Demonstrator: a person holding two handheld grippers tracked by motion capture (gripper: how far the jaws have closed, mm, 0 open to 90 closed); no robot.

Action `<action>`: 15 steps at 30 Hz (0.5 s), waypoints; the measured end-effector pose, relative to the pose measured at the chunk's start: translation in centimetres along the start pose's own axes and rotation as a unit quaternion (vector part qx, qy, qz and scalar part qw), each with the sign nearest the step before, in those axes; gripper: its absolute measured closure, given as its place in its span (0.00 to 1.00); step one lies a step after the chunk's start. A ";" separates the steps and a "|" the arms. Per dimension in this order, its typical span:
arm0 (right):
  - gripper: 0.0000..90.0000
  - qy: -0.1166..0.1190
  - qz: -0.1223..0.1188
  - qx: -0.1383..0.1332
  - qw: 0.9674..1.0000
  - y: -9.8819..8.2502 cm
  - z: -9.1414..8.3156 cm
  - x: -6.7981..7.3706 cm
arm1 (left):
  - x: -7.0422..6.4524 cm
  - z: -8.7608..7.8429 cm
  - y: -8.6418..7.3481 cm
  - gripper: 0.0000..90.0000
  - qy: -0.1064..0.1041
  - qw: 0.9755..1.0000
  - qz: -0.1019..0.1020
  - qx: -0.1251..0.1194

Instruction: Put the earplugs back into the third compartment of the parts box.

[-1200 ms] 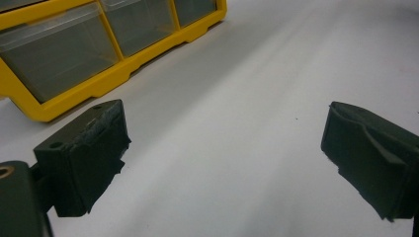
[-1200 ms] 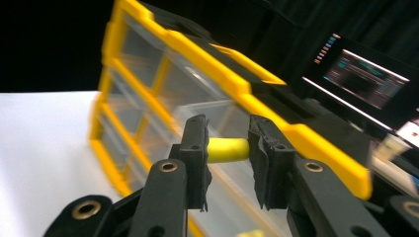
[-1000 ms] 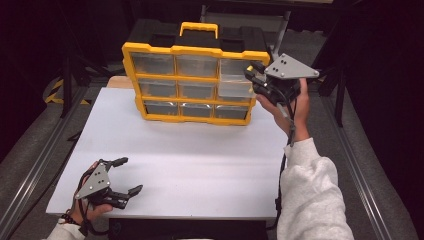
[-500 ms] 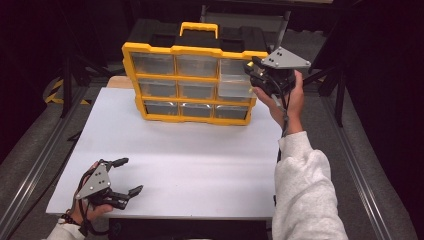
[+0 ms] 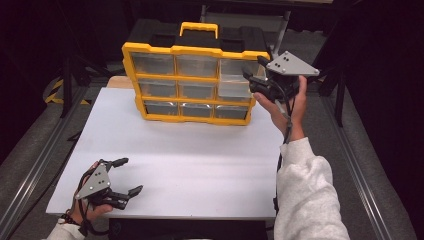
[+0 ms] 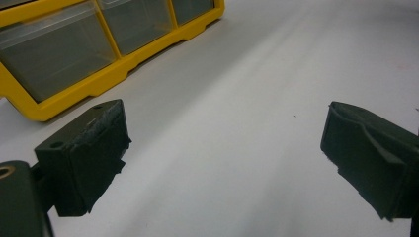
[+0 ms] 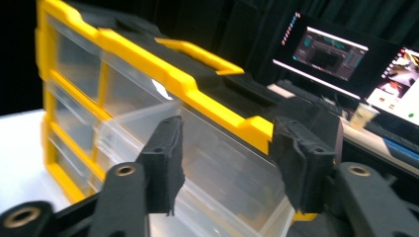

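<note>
Right gripper (image 5: 254, 80), raised at the far right, jaws just opening and released around the pulled-out top-right clear drawer (image 5: 235, 86) of the upright yellow organizer (image 5: 195, 50), drawer's length pointing near; left gripper (image 5: 125, 176) rests open, near left.

Black right gripper (image 5: 252, 80) and left gripper (image 5: 125, 176), grey three-cornered plates, trailing black cables, white fleecy sleeve (image 5: 307, 195).

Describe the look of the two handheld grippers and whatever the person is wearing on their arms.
Both the left gripper and the right gripper are black, each with two blocky jaws and a grey three-cornered plate on top. The pads look rough and worn at the edges. Black cables trail from each. The right arm wears a white fleecy sleeve.
</note>
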State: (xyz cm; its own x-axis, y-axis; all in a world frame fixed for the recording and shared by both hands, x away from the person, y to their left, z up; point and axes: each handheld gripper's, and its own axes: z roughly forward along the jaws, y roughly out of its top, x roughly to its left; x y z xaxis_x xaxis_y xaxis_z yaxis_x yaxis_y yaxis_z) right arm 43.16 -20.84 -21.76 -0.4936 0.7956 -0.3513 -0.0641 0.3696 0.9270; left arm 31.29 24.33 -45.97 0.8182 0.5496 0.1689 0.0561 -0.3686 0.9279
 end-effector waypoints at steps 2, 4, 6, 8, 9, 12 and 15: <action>0.49 0.000 0.000 -0.005 1.000 0.0 -0.3 0.2 | 0.0 0.0 0.0 0.06 0.000 1.000 0.002 0.001; 0.45 0.000 -0.009 -0.014 1.000 -0.1 -1.2 0.8 | 0.0 0.0 0.0 0.06 0.000 1.000 0.002 0.001; 0.44 0.001 -0.012 -0.017 1.000 -0.2 -1.5 1.0 | 0.0 -0.1 0.0 0.06 0.000 1.000 0.002 0.001; 0.40 0.005 -0.020 -0.033 0.999 -0.7 -2.4 1.9 | 0.0 0.0 0.0 0.06 0.000 1.000 0.002 0.001; 0.40 0.005 -0.020 -0.033 0.999 -0.7 -2.4 1.9 | 0.0 0.0 0.0 0.06 0.000 1.000 0.001 0.002; 0.35 0.005 -0.011 -0.051 0.999 -1.5 -3.3 2.9 | 0.0 0.0 0.0 0.06 -0.003 1.000 0.001 0.000; 0.32 0.010 -0.017 -0.059 0.998 -2.8 -4.2 4.2 | 0.0 0.1 0.0 0.06 -0.002 1.000 0.000 -0.001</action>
State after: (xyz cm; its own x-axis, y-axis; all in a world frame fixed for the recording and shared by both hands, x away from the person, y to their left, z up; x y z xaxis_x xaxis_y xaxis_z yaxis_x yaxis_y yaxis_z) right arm 37.64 -20.54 -25.30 -0.5073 0.7730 -0.3808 -0.1823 0.3357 0.9242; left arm 31.33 24.28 -45.97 0.8206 0.5466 0.1667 0.0556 -0.3667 0.9287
